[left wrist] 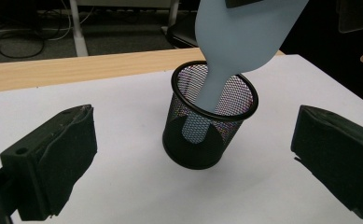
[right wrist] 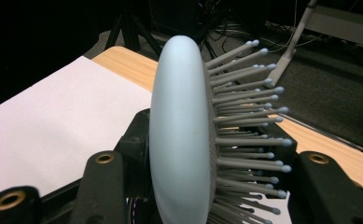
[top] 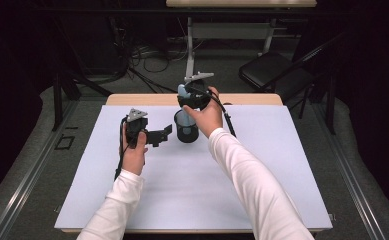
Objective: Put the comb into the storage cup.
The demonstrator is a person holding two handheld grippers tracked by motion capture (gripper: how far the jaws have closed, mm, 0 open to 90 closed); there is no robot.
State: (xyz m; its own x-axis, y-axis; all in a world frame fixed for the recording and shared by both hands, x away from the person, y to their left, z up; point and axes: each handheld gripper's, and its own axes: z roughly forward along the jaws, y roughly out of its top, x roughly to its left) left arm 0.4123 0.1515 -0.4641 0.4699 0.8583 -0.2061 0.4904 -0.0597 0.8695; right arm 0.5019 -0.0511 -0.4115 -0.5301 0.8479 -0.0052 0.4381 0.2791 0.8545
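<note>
From above: right gripper (top: pixel 196 98) clamped on a pale blue hairbrush (top: pixel 182 92) over the black mesh cup (top: pixel 186 127) mid-table on the white mat (top: pixel 262 165), left gripper (top: pixel 166 133) just left of the cup, jaws wide. Along the left gripper: brush handle dipping inside the cup (left wrist: pixel 210 116), between spread, empty jaws. Along the right gripper: brush head (right wrist: pixel 184 130) pinched between the jaws, bristles rightward.

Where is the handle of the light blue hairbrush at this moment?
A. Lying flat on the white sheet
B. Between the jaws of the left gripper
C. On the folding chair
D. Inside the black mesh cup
D: the hairbrush handle goes down through the rim of the mesh cup and shows behind its wire wall.
</note>
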